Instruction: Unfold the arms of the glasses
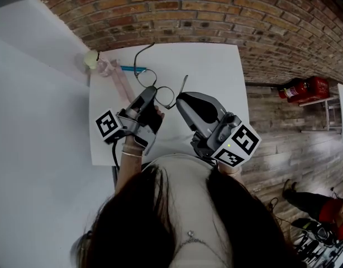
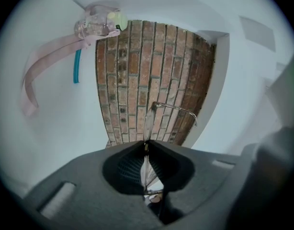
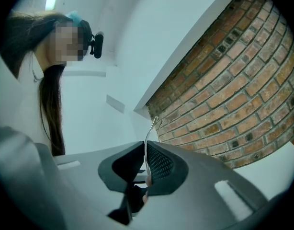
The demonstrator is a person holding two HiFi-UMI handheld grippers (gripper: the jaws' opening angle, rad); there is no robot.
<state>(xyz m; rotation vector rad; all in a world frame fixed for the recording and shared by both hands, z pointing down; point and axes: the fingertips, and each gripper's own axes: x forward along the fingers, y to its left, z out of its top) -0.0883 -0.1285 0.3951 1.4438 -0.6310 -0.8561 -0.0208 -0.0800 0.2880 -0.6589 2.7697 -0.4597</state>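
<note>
A pair of thin wire-framed glasses (image 1: 166,97) is held above the white table (image 1: 216,77), between my two grippers. My left gripper (image 1: 153,94) is shut on the frame at a lens. The left gripper view shows the frame (image 2: 148,123) edge-on, rising from the shut jaws of the left gripper (image 2: 146,145). My right gripper (image 1: 180,98) is shut on one arm, whose tip (image 1: 185,80) sticks out past the jaws. In the right gripper view the same arm tip (image 3: 153,124) stands above the right gripper (image 3: 144,146). The other arm (image 1: 142,53) curves away toward the far table edge.
At the table's far left corner lie a pink strap (image 1: 119,78), a teal pen (image 1: 131,68) and a small yellow-green object (image 1: 92,59). A brick wall (image 1: 216,15) runs behind the table. A red fire extinguisher (image 1: 303,88) lies on the wooden floor to the right.
</note>
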